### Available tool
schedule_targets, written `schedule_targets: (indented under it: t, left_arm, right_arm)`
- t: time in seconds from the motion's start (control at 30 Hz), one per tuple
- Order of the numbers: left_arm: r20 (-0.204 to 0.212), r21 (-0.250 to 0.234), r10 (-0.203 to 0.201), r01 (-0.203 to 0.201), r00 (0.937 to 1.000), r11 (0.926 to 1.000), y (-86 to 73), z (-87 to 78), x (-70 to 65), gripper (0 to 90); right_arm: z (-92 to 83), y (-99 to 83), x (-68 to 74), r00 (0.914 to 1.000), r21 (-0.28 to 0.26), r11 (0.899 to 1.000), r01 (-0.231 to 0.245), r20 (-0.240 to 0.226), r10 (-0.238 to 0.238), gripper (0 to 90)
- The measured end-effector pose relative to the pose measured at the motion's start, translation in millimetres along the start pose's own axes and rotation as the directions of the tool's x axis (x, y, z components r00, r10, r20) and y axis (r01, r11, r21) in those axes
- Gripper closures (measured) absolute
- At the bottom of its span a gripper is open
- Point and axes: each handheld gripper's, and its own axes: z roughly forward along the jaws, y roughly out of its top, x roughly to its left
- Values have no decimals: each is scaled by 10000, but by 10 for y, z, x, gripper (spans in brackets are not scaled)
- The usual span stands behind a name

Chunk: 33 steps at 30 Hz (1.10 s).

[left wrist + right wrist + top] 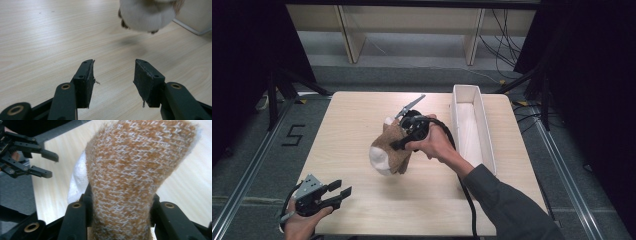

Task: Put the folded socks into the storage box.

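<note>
A brown knitted sock bundle with a white toe (pixel 388 152) hangs over the middle of the wooden table (pixel 357 120). My right gripper (pixel 399 142) is shut on its brown part, and in the right gripper view the knit (pixel 135 170) bulges between the two jaws of that gripper (pixel 120 202). My left gripper (pixel 343 190) stands open near the table's front left corner with nothing between its jaws. In the left gripper view it (pixel 113 72) points toward the sock's white end (pixel 146 15), which casts a shadow on the wood below. The left gripper (pixel 51 165) also shows beyond the sock.
A long white tray (pixel 486 135) lies along the table's right side; its corner (pixel 195 17) shows behind the sock. The right gripper's black cable (pixel 469 200) trails off the front edge. Wooden shelving and cables stand behind the table.
</note>
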Motion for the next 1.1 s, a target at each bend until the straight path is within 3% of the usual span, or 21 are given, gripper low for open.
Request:
schedule_targets:
  t: [0.3, 0.37, 0.43, 0.9, 0.93, 0.97, 1.03, 1.1]
  left_arm:
    - [92, 436, 84, -88, 9999, 9990, -21, 60, -19, 489]
    - [122, 616, 98, -106, 9999, 9980, -28, 65, -18, 474]
    - [154, 739, 114, -126, 9998, 9972, -35, 81, -19, 454]
    - [253, 1311, 204, -236, 9995, 9911, -78, 156, -43, 379]
    - [277, 1567, 510, -548, 9983, 9861, -74, 141, -24, 377]
    - [295, 1577, 490, -530, 9984, 9861, -76, 143, -29, 375]
    - [183, 1300, 259, -281, 9995, 9911, -91, 173, -57, 373]
    - [259, 1487, 307, -342, 9992, 9883, -89, 172, -49, 372]
  right_arm:
    - [-316, 24, -158, 9969, 369, 9993, 90, 778, -118, 593]
    - [-374, 11, -183, 9956, 375, 9992, -126, 934, 91, 593]
    - [-425, 1, -221, 9946, 337, 9994, -4, 1037, -30, 593]
    - [-818, -112, -469, 9857, -6, 9993, -364, 1648, 360, 592]
    - [-847, -122, -498, 9859, -96, 9997, -233, 1657, 246, 591]
    - [-888, -134, -503, 9834, -50, 9991, -423, 1762, 426, 592]
    - [-962, -158, -548, 9807, -79, 9996, -257, 1935, 267, 592]
    - [-1041, -185, -589, 9785, -130, 9994, -333, 2033, 352, 592]
